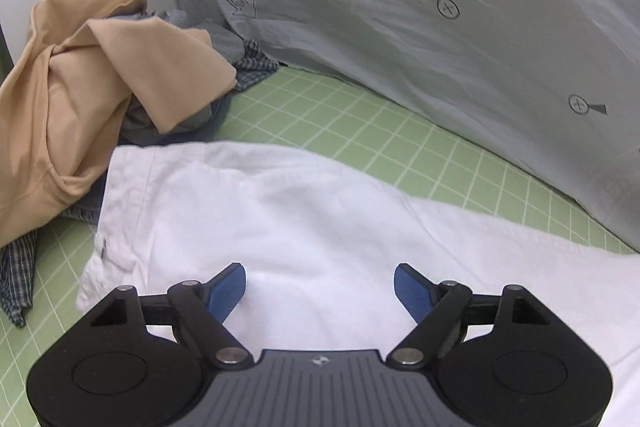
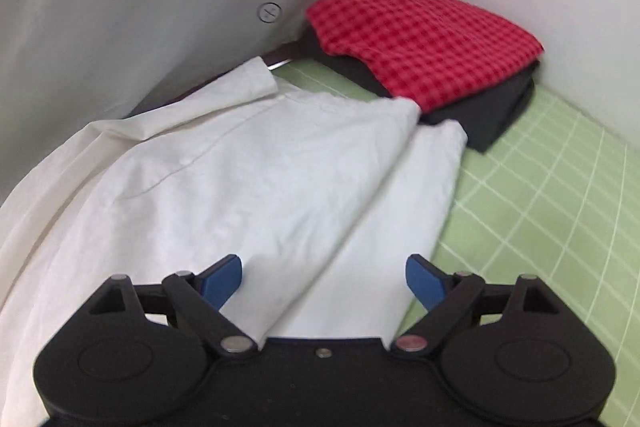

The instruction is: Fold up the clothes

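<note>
- White trousers [image 1: 304,211] lie spread on the green grid mat [image 1: 360,123], directly beneath both tools, flattened for folding.
- Left gripper [image 1: 320,287] spread wide, empty, over the waistband end.
- Right gripper [image 2: 323,277] likewise apart above the leg hems; folded red checked garment [image 2: 424,39] stacked beyond, presumably finished.

Mat [image 1: 360,115]: light green, ruled with a pale grid.
Spread garment [image 1: 304,219]: plain white.
Heaped garment [image 1: 80,95]: tan; a dark blue-and-white check is seen beneath it.
Folded top piece [image 2: 424,39]: red-and-dark check.
Folded lower piece [image 2: 496,111]: black.
Pads [image 2: 224,283]: blue.
</note>
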Tool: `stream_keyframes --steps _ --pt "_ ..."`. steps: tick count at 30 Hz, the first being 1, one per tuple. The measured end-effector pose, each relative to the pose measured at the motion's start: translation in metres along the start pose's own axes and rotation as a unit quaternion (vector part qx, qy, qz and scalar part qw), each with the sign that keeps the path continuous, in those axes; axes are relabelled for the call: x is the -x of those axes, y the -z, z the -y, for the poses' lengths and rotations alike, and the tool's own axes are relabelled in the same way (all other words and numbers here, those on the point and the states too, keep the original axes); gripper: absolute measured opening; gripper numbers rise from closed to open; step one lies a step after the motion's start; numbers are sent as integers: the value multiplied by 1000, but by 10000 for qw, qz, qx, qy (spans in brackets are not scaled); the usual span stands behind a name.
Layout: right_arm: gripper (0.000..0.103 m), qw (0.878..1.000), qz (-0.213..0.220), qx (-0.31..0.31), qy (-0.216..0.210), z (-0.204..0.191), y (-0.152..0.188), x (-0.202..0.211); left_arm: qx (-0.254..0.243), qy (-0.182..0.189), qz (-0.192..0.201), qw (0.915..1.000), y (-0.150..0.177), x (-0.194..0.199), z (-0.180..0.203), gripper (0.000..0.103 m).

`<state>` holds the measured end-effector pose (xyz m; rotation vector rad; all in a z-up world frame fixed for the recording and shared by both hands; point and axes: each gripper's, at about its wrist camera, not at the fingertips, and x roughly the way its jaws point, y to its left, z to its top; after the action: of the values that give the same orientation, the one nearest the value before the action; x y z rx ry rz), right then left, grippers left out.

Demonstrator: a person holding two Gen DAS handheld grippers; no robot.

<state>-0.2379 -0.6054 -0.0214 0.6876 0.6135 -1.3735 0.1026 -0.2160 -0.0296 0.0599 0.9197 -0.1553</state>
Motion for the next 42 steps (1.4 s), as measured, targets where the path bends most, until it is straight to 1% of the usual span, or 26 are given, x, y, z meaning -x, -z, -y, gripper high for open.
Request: stream_keyframes --steps 2,3,6,8,9,11,12,14,16,19,22,25,29,32,35,40,42 --pt "90 9995 -162 -236 -116 6 4 -11 -31 172 -132 9998 9 6 6 82" --pt "90 9993 -177 -301 -121 6 3 -15 -45 261 -198 9995 14 9 8 82" --pt "90 9995 -114 -296 -58 4 2 -17 -84 462 -253 9986 24 21 16 82" --pt "87 9995 -97 -286 -4 2 -1 -18 -180 525 -227 9982 28 30 20 82" --pt "78 9997 -60 -247 48 1 -1 -17 -232 551 -204 9980 30 35 22 82" --pt "38 9999 18 -56 139 -1 -1 -15 -306 624 -178 9974 33 44 23 82" --pt "35 10000 34 -27 62 2 0 -14 -300 681 -175 9971 34 48 22 82" --pt "10 9998 53 -95 -142 10 1 -12 -263 804 -177 9963 38 58 20 82" --pt "2 9990 -7 -235 -390 22 2 -11 -229 936 -169 9952 42 69 18 82" --pt "1 9986 -45 -222 -482 36 9 -4 -251 1131 -83 9932 49 88 15 82" --pt "1 9984 -76 -293 -483 52 22 9 -318 1215 62 9921 57 107 10 82" --pt "1 9981 -124 -388 -469 77 44 29 -345 1256 150 9914 67 125 3 82" --pt "1 9985 -153 -110 -509 112 79 59 -484 1299 131 9903 88 141 -4 82" --pt "1 9980 -224 63 -594 134 102 83 -543 1312 1 9899 110 149 -3 82" --pt "1 9964 -350 212 -743 151 117 99 -590 1373 -232 9885 130 153 2 82" --pt "6 9899 -525 763 -1073 160 116 106 -639 1532 -502 9848 153 156 25 83" --pt "8 9873 -549 921 -1175 163 111 109 -631 1636 -597 9827 160 154 37 87"
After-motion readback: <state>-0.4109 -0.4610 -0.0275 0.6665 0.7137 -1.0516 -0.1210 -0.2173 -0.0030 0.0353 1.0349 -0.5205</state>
